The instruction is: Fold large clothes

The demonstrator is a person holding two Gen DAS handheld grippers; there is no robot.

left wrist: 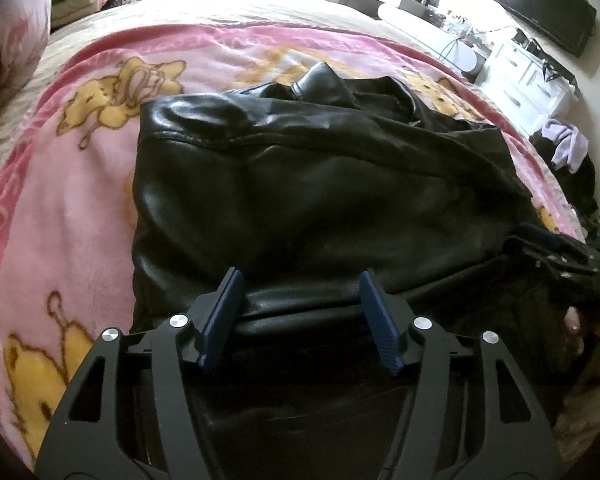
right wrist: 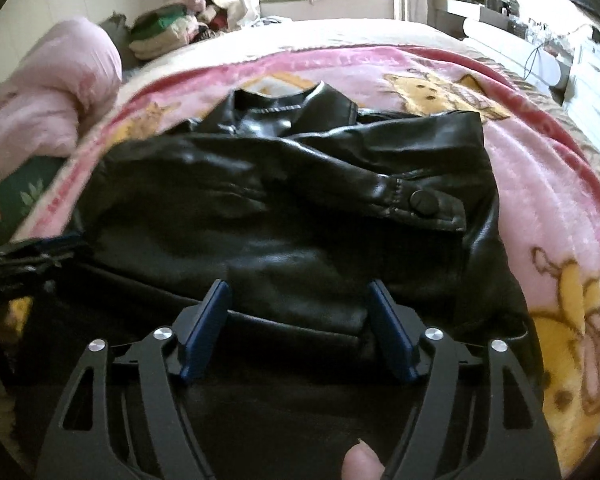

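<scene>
- Now the black glossy leather jacket (left wrist: 320,184) lies on the bed's pink plush blanket with yellow bear print (left wrist: 72,208), collar at the far end, hem nearest both tongs
- Left tongs (left wrist: 300,316) hang apart over the near hem fold, blue pads clear of the leather
- Right tongs (right wrist: 300,324) stand apart too, astride the same edge further right, a cuffed sleeve with a round snap (right wrist: 422,202) lying crosswise beyond
- Judged: long axis runs away from the tongs; neither is nearer, so the hem likely folds toward the collar
</scene>
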